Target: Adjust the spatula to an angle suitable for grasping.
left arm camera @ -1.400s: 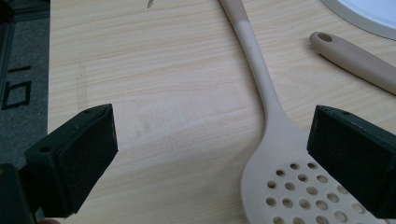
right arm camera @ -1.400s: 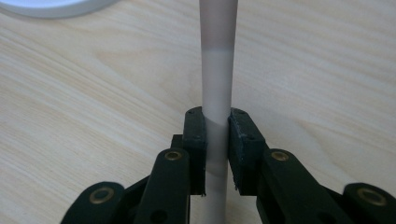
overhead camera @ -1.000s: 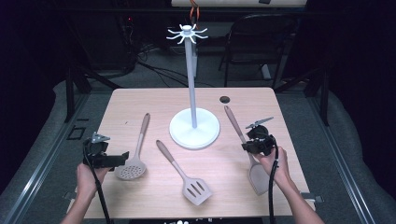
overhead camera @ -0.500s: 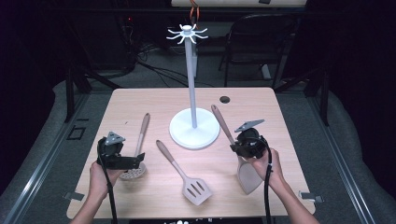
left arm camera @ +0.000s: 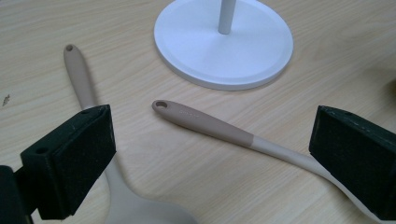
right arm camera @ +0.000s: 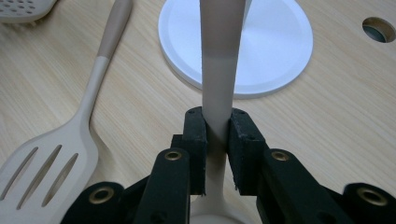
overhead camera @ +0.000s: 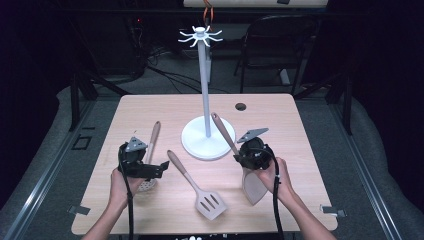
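Observation:
A white hanging stand (overhead camera: 207, 137) with hooks on top stands mid-table. My right gripper (overhead camera: 243, 159) (right arm camera: 217, 140) is shut on the handle of a solid beige spatula (overhead camera: 252, 187) (right arm camera: 218, 70). The spatula's handle slants up over the stand's base (right arm camera: 266, 51). My left gripper (overhead camera: 159, 169) (left arm camera: 215, 158) is open wide just above the table. The handle of a slotted spatula (overhead camera: 210, 202) (left arm camera: 205, 126) lies between its pads, untouched. A beige skimmer (overhead camera: 153, 140) (left arm camera: 79, 74) lies beside its left pad (left arm camera: 70, 158).
The slotted spatula (right arm camera: 46, 154) lies left of the held one in the right gripper view. There is a round cable hole (overhead camera: 241, 106) (right arm camera: 378, 28) in the wooden table (overhead camera: 300, 130) behind the stand. A chair and cables stand beyond the far edge.
Both hands have come inward toward the stand. The right gripper carried the solid spatula left, its handle now over the stand's base. The left gripper moved right over the slotted spatula's handle.

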A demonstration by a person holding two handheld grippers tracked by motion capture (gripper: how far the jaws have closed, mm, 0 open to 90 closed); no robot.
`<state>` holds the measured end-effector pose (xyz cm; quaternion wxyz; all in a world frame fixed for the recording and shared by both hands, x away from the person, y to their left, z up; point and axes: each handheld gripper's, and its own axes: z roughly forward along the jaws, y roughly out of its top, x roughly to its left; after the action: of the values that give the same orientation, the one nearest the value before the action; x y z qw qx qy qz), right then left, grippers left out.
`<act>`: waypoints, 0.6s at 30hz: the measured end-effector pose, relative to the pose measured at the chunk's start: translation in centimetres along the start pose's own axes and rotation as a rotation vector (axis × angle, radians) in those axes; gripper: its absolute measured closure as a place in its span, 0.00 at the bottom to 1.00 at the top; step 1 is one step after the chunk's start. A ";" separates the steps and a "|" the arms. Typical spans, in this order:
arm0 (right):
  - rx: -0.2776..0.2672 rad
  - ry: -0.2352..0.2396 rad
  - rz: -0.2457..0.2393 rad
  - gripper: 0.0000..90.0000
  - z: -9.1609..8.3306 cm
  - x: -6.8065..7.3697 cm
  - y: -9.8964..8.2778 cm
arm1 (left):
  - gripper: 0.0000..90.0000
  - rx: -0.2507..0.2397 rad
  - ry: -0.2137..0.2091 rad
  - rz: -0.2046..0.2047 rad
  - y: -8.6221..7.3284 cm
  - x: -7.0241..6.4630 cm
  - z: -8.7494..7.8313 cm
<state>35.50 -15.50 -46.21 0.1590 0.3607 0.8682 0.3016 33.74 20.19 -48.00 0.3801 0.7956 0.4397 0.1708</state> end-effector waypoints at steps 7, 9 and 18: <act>-0.008 0.003 -0.014 0.87 0.2 0.5 0.5 | 0.01 -0.009 -0.011 -0.006 0.5 -0.2 0.3; -0.009 0.005 -0.021 0.87 0.3 0.8 0.7 | 0.01 -0.010 -0.017 -0.002 0.6 -0.4 0.5; -0.023 0.008 -0.036 0.87 0.4 1.3 1.3 | 0.01 -0.026 -0.057 0.017 2.2 -1.6 1.3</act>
<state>35.55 -13.69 -45.77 0.1651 0.3421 0.8716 0.3099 34.87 17.52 -47.09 0.4012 0.7989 0.4196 0.1571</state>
